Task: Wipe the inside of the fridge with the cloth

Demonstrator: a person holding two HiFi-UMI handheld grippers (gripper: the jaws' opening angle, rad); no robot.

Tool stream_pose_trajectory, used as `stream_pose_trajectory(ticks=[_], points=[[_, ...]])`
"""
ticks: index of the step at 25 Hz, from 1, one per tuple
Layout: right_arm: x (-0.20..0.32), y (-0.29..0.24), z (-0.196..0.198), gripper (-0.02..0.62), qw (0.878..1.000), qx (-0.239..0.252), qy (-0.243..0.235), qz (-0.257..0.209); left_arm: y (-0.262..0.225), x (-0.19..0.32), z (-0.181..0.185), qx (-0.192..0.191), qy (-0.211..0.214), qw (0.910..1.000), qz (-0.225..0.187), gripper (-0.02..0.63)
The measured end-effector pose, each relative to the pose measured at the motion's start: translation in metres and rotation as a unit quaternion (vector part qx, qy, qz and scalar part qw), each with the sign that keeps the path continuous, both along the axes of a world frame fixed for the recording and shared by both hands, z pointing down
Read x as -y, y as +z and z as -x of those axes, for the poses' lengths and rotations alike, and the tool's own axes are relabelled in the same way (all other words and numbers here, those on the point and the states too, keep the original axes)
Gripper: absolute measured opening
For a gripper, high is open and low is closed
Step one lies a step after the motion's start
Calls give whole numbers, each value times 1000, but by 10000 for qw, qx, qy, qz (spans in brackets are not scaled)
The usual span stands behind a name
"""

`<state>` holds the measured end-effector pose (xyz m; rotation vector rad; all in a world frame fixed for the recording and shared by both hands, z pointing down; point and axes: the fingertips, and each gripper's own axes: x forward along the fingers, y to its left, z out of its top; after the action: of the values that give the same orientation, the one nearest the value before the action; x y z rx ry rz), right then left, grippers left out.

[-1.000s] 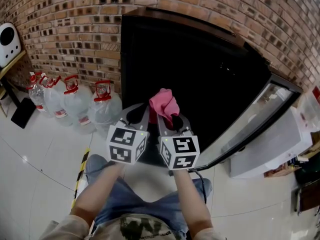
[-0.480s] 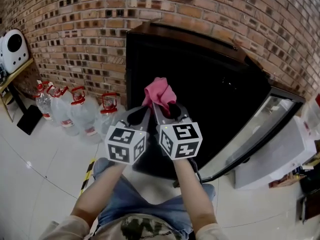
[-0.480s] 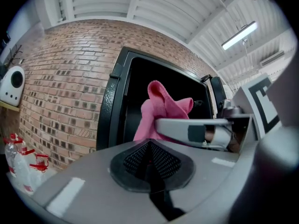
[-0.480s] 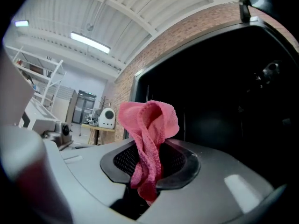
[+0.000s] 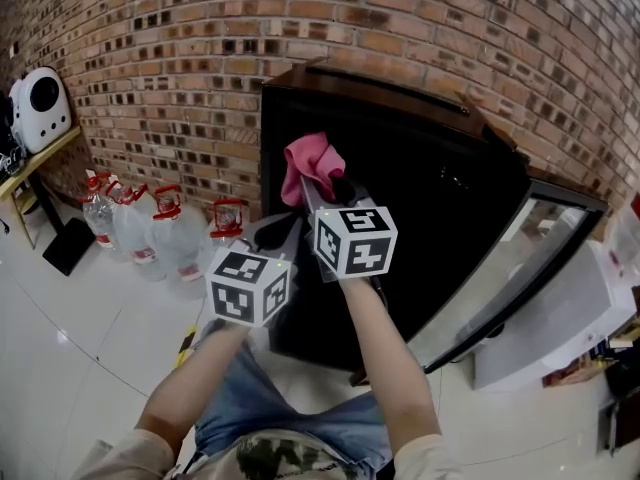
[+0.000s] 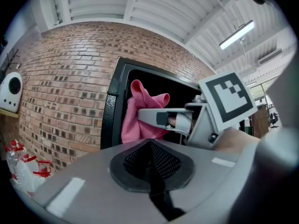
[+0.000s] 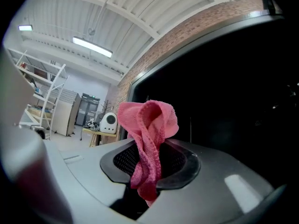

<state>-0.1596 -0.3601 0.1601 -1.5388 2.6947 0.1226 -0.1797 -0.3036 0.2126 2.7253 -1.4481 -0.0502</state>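
A pink cloth (image 5: 308, 164) (image 7: 147, 139) (image 6: 140, 111) sticks up from my right gripper (image 5: 318, 190) (image 7: 148, 169), whose jaws are shut on it. It is held up in front of the dark open fridge (image 5: 420, 208) (image 7: 243, 101) (image 6: 120, 106), near the top left of the opening. My left gripper (image 5: 275, 230) (image 6: 150, 164) is lower and to the left, jaws shut with nothing between them. In the left gripper view the right gripper (image 6: 159, 117) shows ahead with the cloth.
The fridge's glass door (image 5: 510, 278) swings open to the right. Several water bottles with red caps (image 5: 160, 233) stand on the tiled floor by the brick wall (image 5: 150, 78) at left. A white box (image 5: 560, 328) lies behind the door at right.
My right gripper has risen with the cloth toward the top of the fridge opening. The left gripper has stayed lower, and the view has shifted a little.
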Motion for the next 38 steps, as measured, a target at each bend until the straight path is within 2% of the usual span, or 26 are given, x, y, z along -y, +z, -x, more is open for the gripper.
stream_pose_trajectory(ticks=[8,14,22,28,32,38], points=[[79,1,-20,104,9989,-34,462,30,-5,16,-4,-77,120,9998,-154,-5],[134,8,-35,104,9966,-3,817,92,-10,36,-11,-296,179,9992,-201,-5],[202,23,-60,104,9915,91,1250,338,-15,47,-23,-370,407,9979,-342,-5],[226,28,-69,104,9875,-225,1538,259,-12,53,-26,-374,549,9972,-346,-5],[232,33,-77,104,9846,-86,1700,390,-10,56,-32,-368,597,9969,-364,-5],[228,34,-121,105,9755,-280,2156,351,-10,55,-42,-404,713,9959,-384,-5]])
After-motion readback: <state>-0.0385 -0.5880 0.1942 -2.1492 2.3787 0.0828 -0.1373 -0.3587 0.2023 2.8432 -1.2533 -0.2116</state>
